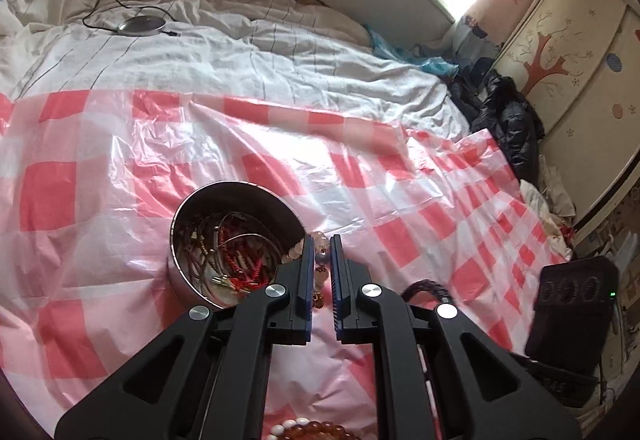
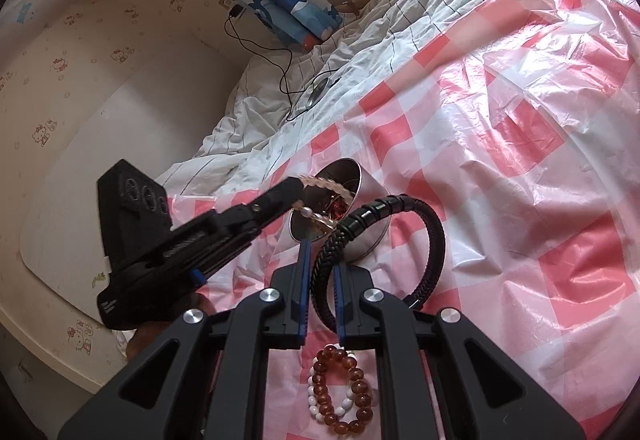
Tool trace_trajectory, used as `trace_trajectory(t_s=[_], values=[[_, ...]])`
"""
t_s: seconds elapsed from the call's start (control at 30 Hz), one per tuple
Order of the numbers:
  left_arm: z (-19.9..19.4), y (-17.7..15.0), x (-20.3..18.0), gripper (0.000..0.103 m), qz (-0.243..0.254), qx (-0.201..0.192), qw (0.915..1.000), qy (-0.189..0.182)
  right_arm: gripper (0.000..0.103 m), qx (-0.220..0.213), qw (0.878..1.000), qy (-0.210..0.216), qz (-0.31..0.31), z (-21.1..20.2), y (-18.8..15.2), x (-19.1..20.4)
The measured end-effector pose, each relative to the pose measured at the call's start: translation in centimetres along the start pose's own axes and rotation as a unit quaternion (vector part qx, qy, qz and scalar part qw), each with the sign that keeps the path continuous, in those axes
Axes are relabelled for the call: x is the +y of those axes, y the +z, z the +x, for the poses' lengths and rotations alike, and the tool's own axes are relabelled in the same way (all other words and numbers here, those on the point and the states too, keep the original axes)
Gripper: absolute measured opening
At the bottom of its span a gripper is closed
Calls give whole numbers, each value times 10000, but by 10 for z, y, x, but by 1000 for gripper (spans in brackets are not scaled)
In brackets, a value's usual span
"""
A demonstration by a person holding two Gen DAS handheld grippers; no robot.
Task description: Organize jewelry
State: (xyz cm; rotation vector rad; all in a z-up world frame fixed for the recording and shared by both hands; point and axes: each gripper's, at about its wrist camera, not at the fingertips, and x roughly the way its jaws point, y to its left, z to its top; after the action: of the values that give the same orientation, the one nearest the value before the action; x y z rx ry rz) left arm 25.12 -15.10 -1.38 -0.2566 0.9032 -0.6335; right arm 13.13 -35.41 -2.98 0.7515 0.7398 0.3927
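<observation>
Spread over the bed, the pink-checked plastic sheet (image 1: 120,159) carries your steel tin (image 1: 192,280) of bangles. Your left gripper (image 1: 321,254) is pinched on a pale bead bracelet (image 1: 296,252) at the tin's rim; your right gripper (image 2: 321,260) clamps a black braided bracelet (image 2: 432,236). You're mid-deposit: likely release over the tin. An amber bead bracelet (image 2: 344,388) waits on the sheet.

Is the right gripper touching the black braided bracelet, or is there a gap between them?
Touching. In the right wrist view, the right gripper has its fingers closed on the black braided bracelet, which passes between the blue pads and hangs from them above the checked sheet.
</observation>
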Motion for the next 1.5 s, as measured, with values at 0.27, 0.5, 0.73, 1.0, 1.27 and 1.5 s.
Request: trace_trajectory(t_s=[0.27,0.5,0.73,1.0,1.27,1.5], values=[[-8,9,26,33,-155,-308,9960,822,11,10,9990,-163,-405,6,6,17],[-40,16,46,52,-606,-600,9924,890,11,66,9931,-375,-1105,39,30,54],[-72,13,61,59,-920,-893,9875,918,14,899,9811,-1050,-1357,127,40,58],[-80,5,61,64,-781,-754,9893,972,40,848,9844,-966,-1204,114,36,46],[-74,-25,39,66,-91,-42,9952,977,51,606,9892,-1051,-828,28,-9,17],[-54,-91,-12,66,1065,692,9864,1046,52,461,9929,-1068,-264,-24,-48,-8]])
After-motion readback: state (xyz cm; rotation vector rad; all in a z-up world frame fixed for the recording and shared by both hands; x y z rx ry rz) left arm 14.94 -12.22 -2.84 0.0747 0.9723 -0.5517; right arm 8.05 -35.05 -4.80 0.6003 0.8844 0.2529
